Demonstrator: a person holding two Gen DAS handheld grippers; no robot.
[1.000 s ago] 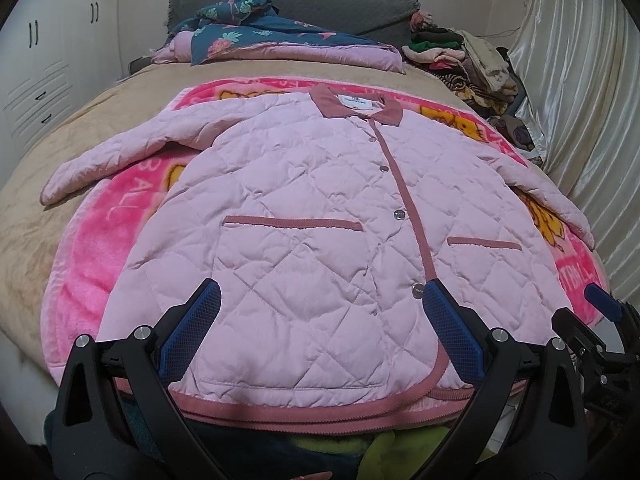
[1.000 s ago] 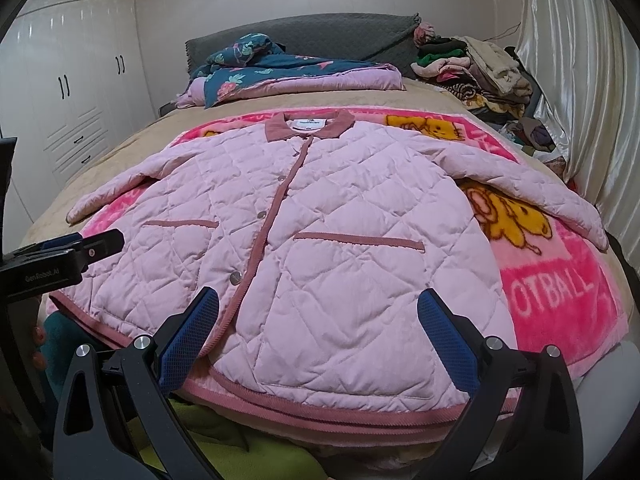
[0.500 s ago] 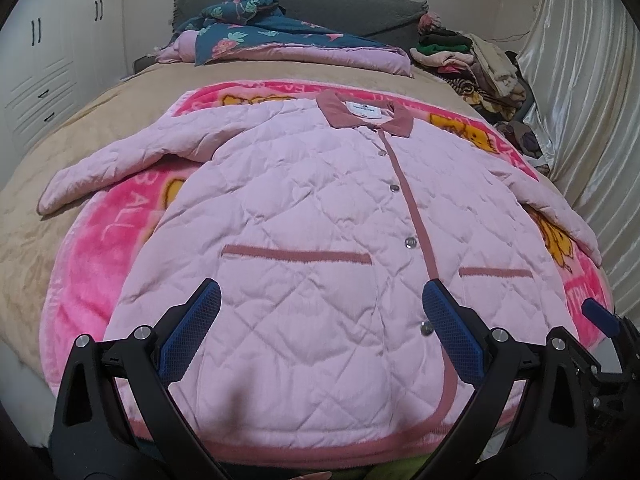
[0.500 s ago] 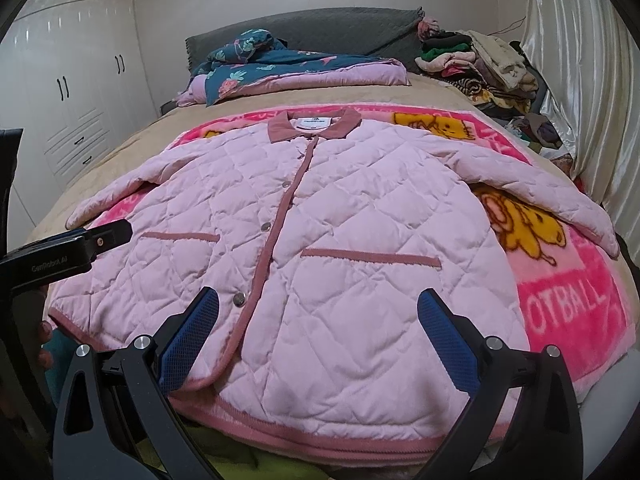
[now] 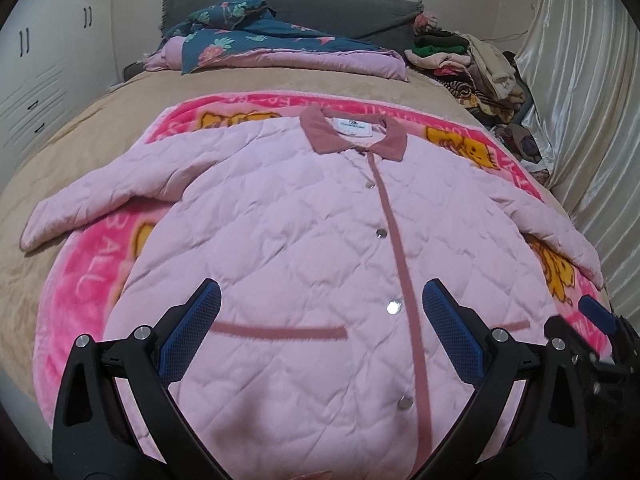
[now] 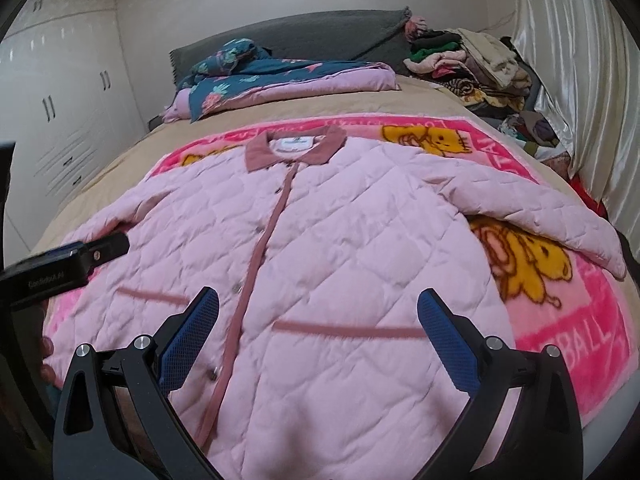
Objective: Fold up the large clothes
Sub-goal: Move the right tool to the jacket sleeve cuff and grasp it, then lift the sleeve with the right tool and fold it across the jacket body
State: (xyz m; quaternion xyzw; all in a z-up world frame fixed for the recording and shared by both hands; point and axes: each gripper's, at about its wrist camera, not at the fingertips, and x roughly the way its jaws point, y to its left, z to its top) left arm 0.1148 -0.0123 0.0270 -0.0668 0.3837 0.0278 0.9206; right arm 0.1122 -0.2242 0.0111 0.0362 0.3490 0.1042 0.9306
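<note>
A pink quilted jacket (image 5: 280,240) lies front up and buttoned on a pink cartoon blanket (image 5: 96,280), collar (image 5: 352,138) far, sleeves spread to both sides. It also shows in the right wrist view (image 6: 340,248). My left gripper (image 5: 320,320) is open and empty above the jacket's lower left half, over the left pocket trim. My right gripper (image 6: 318,320) is open and empty above the lower right half, over the right pocket trim. The right gripper's fingertip (image 5: 596,312) shows at the left view's right edge.
The bed has a beige cover (image 5: 80,128). A folded floral quilt (image 5: 256,40) lies at the headboard. A pile of clothes (image 5: 468,64) sits at the far right. A curtain (image 5: 592,112) hangs on the right, white wardrobes (image 6: 52,120) stand on the left.
Both grippers have moved forward over the jacket, from near its hem toward its middle. Both stayed open. The jacket has not moved.
</note>
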